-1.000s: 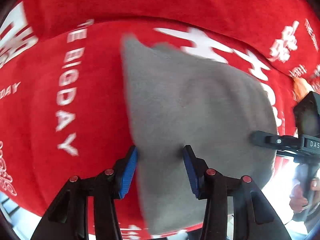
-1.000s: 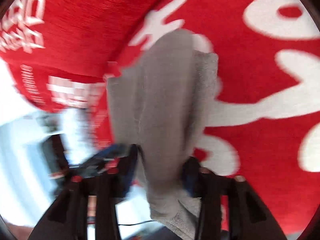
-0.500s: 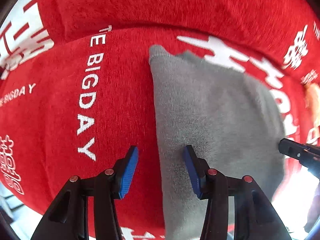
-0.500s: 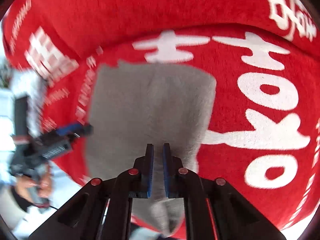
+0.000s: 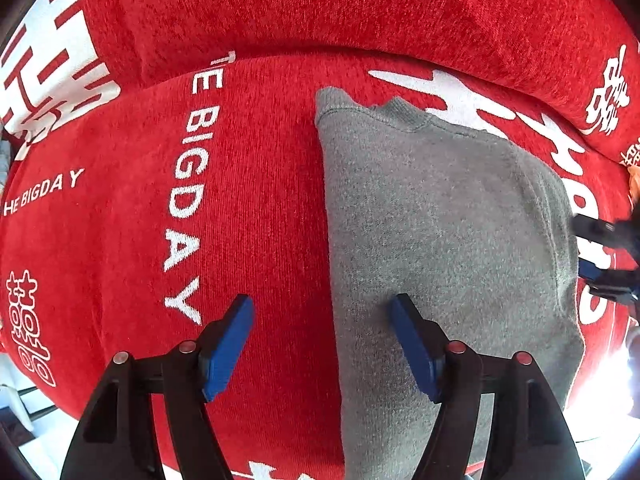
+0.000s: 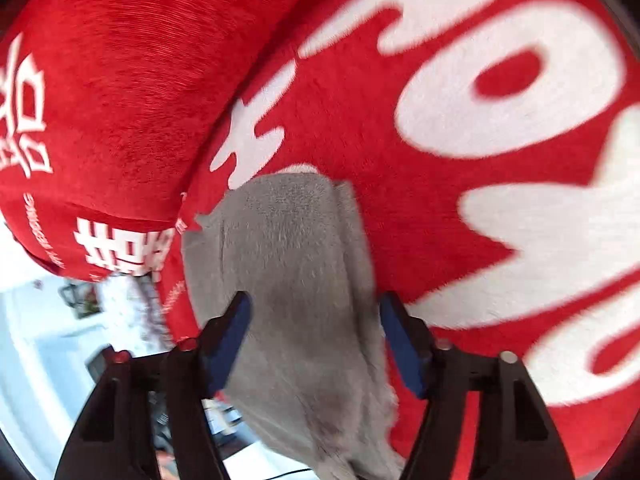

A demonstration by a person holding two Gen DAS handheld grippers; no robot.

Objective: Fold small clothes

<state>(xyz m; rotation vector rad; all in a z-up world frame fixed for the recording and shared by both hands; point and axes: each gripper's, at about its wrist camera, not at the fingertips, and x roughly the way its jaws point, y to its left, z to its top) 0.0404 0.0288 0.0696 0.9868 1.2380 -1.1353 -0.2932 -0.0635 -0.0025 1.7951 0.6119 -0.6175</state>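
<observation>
A folded grey garment (image 5: 440, 220) is seen lying flat on a red cover (image 5: 260, 208) printed with white lettering, just in front of a raised red cushion (image 5: 320, 12) that runs along the far side. The garment's ribbed neckline lies at the edge nearest that cushion, and its long straight folded edge runs away from the cushion, beside the printed words "THE BIGDAY".

The left gripper (image 5: 322, 344) is held above the garment's straight edge, pointing down at it. Its jaws stand wide and have just been opening; one blue pad (image 5: 228, 344) is over the bare red cover, the other (image 5: 414, 348) over the grey cloth, and neither is seen pressing on the garment.

The right gripper (image 6: 314, 340) is seen, in a blurred view, at the garment's opposite side. Its jaws are parted and have just been opening; grey cloth lies between them, but the pads (image 6: 228, 336) are not closed on it. In the left wrist view this gripper shows at the garment's side farthest from the lettering (image 5: 604, 256)
</observation>
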